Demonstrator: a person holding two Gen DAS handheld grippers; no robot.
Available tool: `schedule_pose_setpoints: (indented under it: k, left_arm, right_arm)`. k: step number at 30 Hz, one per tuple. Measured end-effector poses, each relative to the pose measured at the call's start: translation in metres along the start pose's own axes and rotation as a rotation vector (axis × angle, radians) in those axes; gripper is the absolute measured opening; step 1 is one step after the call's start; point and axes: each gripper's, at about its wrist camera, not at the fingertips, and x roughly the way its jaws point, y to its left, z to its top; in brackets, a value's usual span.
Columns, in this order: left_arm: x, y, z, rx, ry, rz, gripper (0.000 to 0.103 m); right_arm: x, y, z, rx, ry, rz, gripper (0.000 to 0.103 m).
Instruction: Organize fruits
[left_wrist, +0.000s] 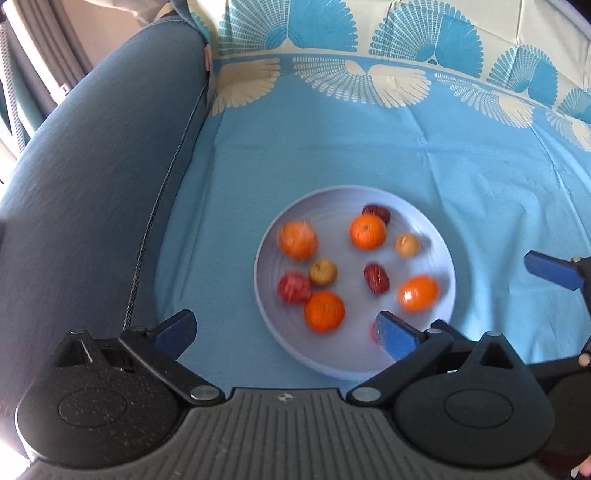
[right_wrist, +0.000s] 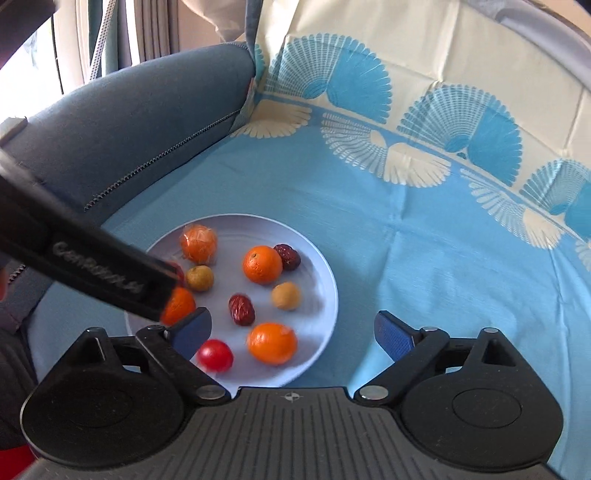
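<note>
Now both my tools are wide open and empty: left tool (left_wrist: 284, 334), right tool (right_wrist: 293, 330). Fruits lie loose on the plate (right_wrist: 325, 295). For the right one, the orange (right_wrist: 272, 343) at 11 o'clock is nearest; I would close slowly, since it rolls.

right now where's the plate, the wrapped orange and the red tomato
plate (right_wrist: 325, 291), right wrist view, bare right rim
wrapped orange (right_wrist: 198, 243), right wrist view, middle of its wrapped face
red tomato (right_wrist: 215, 355), right wrist view, middle of its skin
</note>
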Motion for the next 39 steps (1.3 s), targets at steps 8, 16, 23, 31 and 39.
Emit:
schedule_pose_setpoints:
  k: [8, 16, 23, 31, 39]
  left_arm:
    - [-0.063, 0.002, -0.045, -0.047, -0.063, 0.011, 0.103]
    - [-0.099, -0.002, -0.069, -0.042, -0.127, 0.041, 0.103]
    - [-0.114, -0.004, -0.076, -0.040, -0.156, 0.064, 0.103]
    - [-0.120, -0.005, -0.078, -0.037, -0.167, 0.065, 0.103]
    - [-0.119, -0.005, -0.078, -0.032, -0.164, 0.070, 0.103]
  right_arm:
    - [-0.075, 0.009, -0.028, 0.096, -0.027, -0.029, 0.102]
    - [-0.113, 0.019, -0.034, 0.076, -0.090, -0.048, 0.102]
    - [-0.132, 0.023, -0.036, 0.074, -0.126, -0.057, 0.102]
    - [-0.141, 0.022, -0.038, 0.077, -0.144, -0.063, 0.102]
    - [-0.143, 0.025, -0.039, 0.070, -0.147, -0.061, 0.102]
